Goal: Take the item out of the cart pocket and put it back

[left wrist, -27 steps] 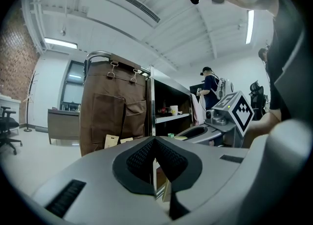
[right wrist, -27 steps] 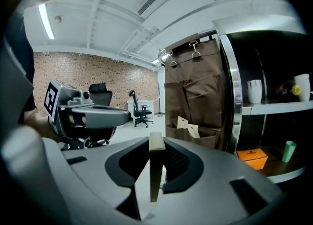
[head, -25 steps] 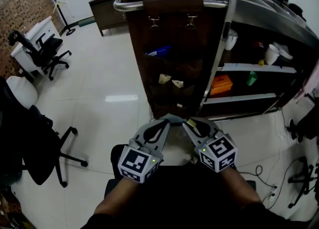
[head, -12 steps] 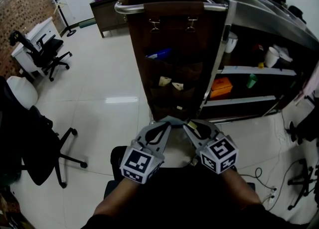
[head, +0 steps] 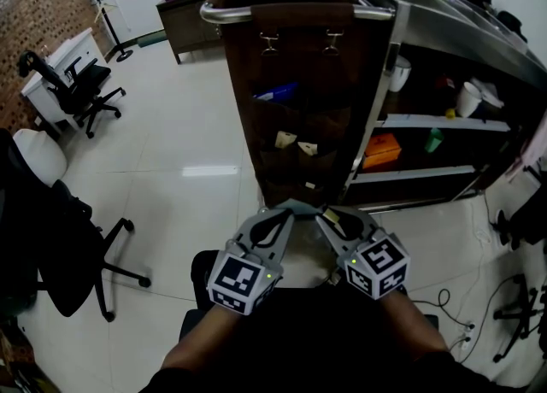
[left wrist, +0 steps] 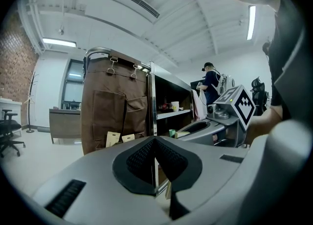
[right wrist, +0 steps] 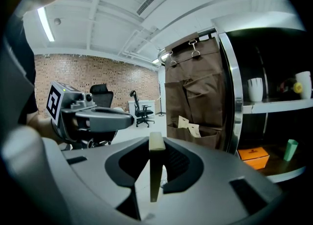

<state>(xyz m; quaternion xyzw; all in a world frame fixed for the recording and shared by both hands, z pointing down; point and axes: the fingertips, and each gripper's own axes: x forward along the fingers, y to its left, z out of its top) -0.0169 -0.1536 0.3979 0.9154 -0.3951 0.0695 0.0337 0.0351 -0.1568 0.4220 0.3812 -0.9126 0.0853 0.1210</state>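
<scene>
A brown fabric pocket organizer [head: 299, 109] hangs from the cart's metal rail [head: 295, 11]. Its pockets hold a blue item [head: 275, 92] and two tan packets [head: 295, 143], which also show in the right gripper view as tan packets [right wrist: 188, 126]. Both grippers are held close together near my body, short of the cart. My right gripper [head: 328, 213] is shut on a thin, flat, cream-coloured item [right wrist: 155, 170], seen edge-on between its pads. My left gripper [head: 285, 209] is shut, pads meeting with nothing between them.
Cart shelves to the right carry an orange box [head: 380, 148], a green cup [head: 432, 138] and white cups [head: 467, 96]. A black office chair [head: 51, 237] stands at my left, another [head: 73, 88] farther back. Cables [head: 453, 306] lie on the floor at right.
</scene>
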